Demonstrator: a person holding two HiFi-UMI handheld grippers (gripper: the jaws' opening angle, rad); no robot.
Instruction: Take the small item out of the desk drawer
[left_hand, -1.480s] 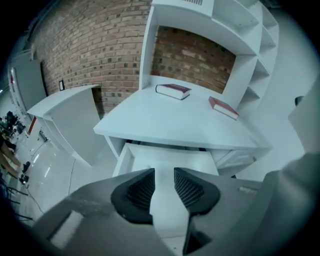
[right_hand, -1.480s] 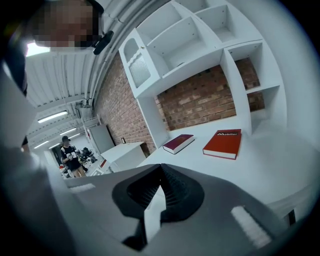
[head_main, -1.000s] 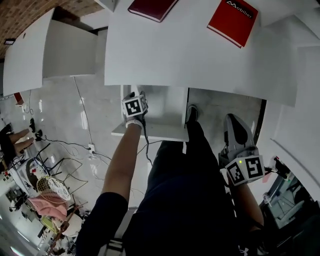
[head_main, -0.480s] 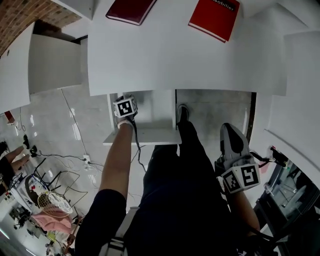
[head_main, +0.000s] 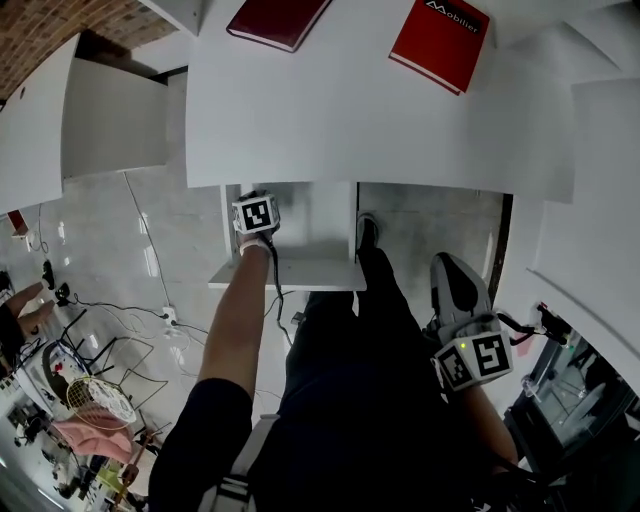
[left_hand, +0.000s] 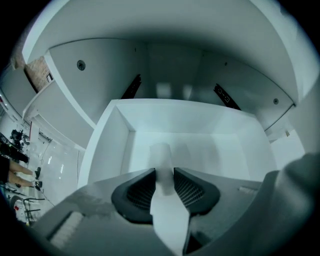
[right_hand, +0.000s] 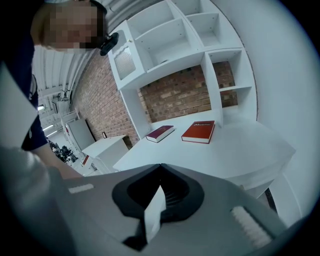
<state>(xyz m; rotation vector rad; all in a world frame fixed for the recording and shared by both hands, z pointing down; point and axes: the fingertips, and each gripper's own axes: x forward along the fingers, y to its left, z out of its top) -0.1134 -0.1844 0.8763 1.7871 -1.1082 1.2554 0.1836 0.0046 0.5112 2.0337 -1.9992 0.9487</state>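
- The drawer (left_hand: 107, 150) stood pulled out under the left part of the white desk (head_main: 330, 120).
- The left tongs (left_hand: 165, 174) reached down into the drawer.
- A small white thing (left_hand: 161, 154) sat in the drawer, right between the two jaws of the left tongs.
- Those jaws were closing. Their dark pads (left_hand: 142, 187) looked to be touching the thing on both sides.
- The thing looked blurry. Its long side seemed to run the same way the tongs pointed, away toward the far wall of the drawer.
- I think the next move was to lift it straight up and back, over the near wall of the drawer.
- The right tongs (right_hand: 160, 167) hung low on the right, well apart from the drawer. Their jaws were pressed together with nothing in them.
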